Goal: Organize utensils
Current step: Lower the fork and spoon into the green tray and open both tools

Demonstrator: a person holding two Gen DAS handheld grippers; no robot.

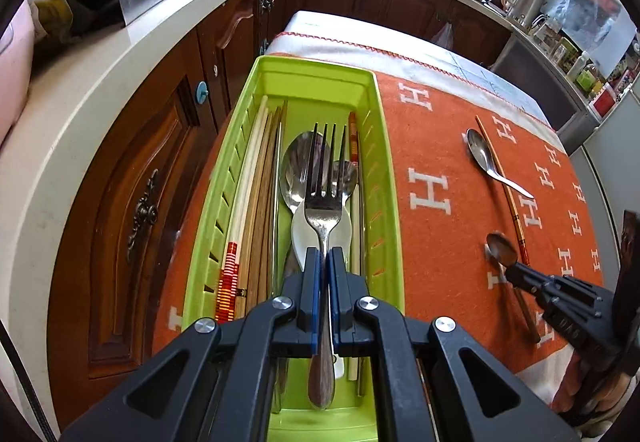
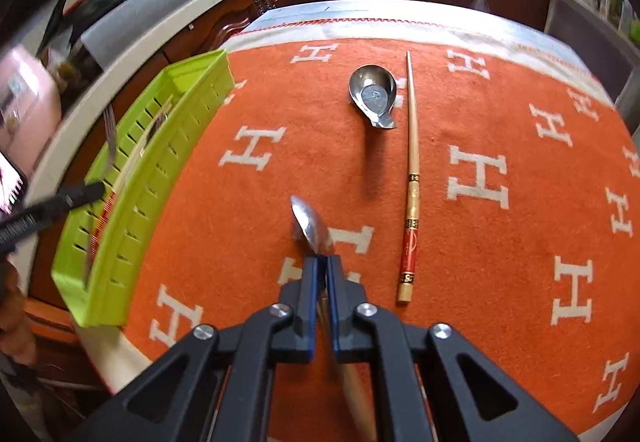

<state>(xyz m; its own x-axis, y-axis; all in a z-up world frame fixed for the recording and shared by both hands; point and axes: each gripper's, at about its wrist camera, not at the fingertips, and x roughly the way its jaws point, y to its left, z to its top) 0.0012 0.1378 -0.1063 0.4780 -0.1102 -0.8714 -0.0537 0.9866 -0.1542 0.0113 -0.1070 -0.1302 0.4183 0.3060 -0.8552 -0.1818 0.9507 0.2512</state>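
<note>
Green tray (image 1: 382,146) is the landmark; notes run left to right from it.

Left gripper (image 1: 324,256): your jaws are closed onto the neck of the fork (image 1: 323,178). It hangs directly above the tray's middle lane, tines pointing to the far end wall, handle running back toward you between the fingers. The fork's long axis already lies parallel to the tray's long axis and to the spoons (image 1: 298,170) and chopsticks (image 1: 256,178) lying inside. Judgement: only a straight lowering and release is left for this piece; no turning needed.

Right of the tray, on the orange cloth (image 2: 500,114): your right gripper (image 2: 323,262) is pinched tight on a wooden-handled spoon (image 2: 310,222), bowl forward, at or just above the cloth; contact cannot be told. Its axis sits at an angle to the tray's, which lies off to that gripper's left, so expect to carry it leftward and swing it into line.

Farther right of the tray: a loose metal spoon (image 2: 374,94) and, just beside it, one chopstick (image 2: 412,178), both flat on the cloth. The right gripper is the nearer one.
</note>
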